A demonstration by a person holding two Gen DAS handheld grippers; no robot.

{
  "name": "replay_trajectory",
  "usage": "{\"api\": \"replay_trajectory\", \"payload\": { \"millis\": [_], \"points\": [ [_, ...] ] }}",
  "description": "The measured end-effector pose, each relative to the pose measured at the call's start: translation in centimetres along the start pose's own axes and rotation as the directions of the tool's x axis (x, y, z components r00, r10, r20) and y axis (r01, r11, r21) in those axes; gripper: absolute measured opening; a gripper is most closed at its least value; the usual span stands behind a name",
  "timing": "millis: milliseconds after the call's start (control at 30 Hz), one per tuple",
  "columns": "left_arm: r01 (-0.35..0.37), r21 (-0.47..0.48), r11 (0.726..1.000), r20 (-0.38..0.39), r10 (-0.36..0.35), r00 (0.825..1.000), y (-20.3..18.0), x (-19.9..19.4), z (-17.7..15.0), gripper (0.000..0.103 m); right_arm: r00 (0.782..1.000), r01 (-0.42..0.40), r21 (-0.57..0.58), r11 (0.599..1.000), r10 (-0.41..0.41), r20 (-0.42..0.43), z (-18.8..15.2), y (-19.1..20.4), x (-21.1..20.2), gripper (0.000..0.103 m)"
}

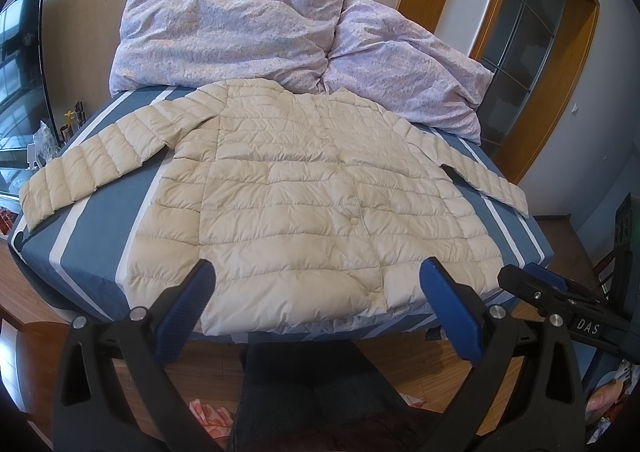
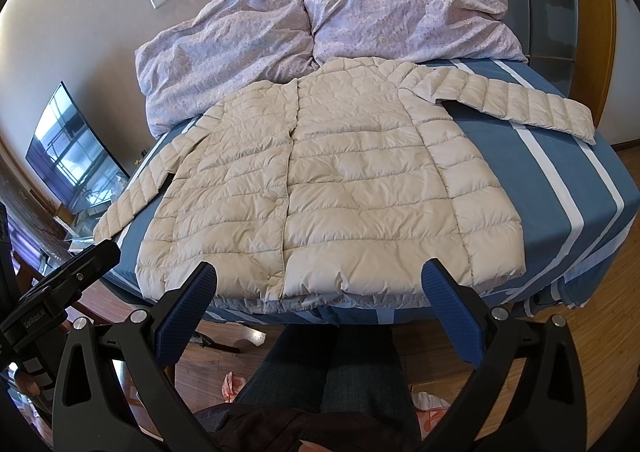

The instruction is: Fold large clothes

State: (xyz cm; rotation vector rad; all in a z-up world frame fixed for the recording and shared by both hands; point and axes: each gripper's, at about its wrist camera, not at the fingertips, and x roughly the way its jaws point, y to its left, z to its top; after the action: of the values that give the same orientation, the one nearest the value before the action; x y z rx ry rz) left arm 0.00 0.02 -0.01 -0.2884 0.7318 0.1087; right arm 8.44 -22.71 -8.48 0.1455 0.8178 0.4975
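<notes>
A cream quilted puffer jacket [image 1: 304,192] lies flat and face up on the blue striped bed, sleeves spread to both sides, hem toward me; it also shows in the right wrist view [image 2: 328,188]. My left gripper [image 1: 318,272] is open and empty, hovering just above the jacket's hem. My right gripper [image 2: 320,276] is open and empty, also over the hem near the bed's front edge. The right gripper's black body shows at the right of the left wrist view [image 1: 560,304]. The left gripper's body shows at the left of the right wrist view [image 2: 60,288].
A crumpled lilac duvet [image 1: 248,36] is heaped at the far end of the bed [image 1: 92,252]. A TV [image 1: 20,84] and cluttered stand are at the left. A wooden-framed door [image 1: 532,52] is at the right. My legs [image 2: 320,368] and wooden floor lie below.
</notes>
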Motion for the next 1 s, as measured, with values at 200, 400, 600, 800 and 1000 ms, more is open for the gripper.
{"api": "replay_trajectory", "payload": {
  "millis": [200, 400, 600, 800, 1000],
  "points": [
    [0.0, 0.001, 1.0, 0.002, 0.0, 1.0, 0.0, 0.0, 0.0, 0.101, 1.0, 0.001, 0.001, 1.0, -0.001, 0.0, 0.0, 0.0, 0.0, 0.102],
    [0.0, 0.0, 1.0, 0.0, 0.0, 1.0, 0.0, 0.0, 0.0, 0.101, 1.0, 0.0, 0.001, 1.0, 0.0, -0.001, 0.1, 0.1, 0.1, 0.102],
    [-0.001, 0.0, 1.0, 0.0, 0.001, 1.0, 0.1, 0.0, 0.0, 0.101, 1.0, 0.002, 0.0, 1.0, -0.002, -0.001, 0.2, -0.6, 0.4, 0.102],
    [-0.002, 0.001, 1.0, -0.004, 0.002, 1.0, 0.1, 0.0, 0.0, 0.101, 1.0, 0.002, 0.005, 1.0, -0.002, -0.005, 0.3, -0.6, 0.5, 0.102],
    [-0.024, 0.001, 1.0, -0.015, 0.025, 1.0, 0.8, 1.6, 0.1, 0.101, 1.0, 0.018, 0.039, 0.999, -0.018, 0.001, 1.4, -1.6, 1.9, 0.102]
  ]
}}
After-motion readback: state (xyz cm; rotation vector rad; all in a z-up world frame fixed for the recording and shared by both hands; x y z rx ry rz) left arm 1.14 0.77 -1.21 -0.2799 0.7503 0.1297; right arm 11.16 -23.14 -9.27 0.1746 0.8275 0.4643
